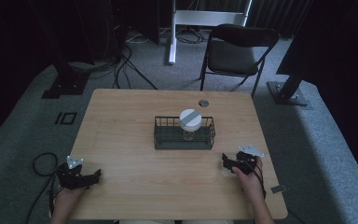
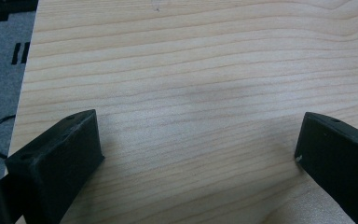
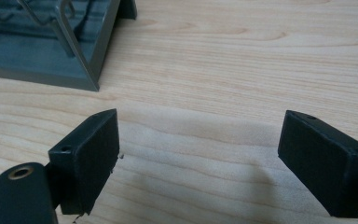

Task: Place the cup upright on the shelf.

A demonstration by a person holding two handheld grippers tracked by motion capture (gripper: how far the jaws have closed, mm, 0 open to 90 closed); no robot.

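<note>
A dark wire basket stands at the middle of the wooden table. Inside it stands a jar with a white lid crossed by a grey stripe. My left gripper rests at the table's near left corner, far from the basket. In its own view the left gripper is open over bare wood. My right gripper sits just right of and in front of the basket. The right gripper is open with nothing between its jaws, and the basket's corner lies ahead at the upper left.
A round grommet hole sits in the table behind the basket. A black folding chair stands beyond the far edge. Cables and stand bases lie on the grey carpet. The table's left edge is close to my left gripper.
</note>
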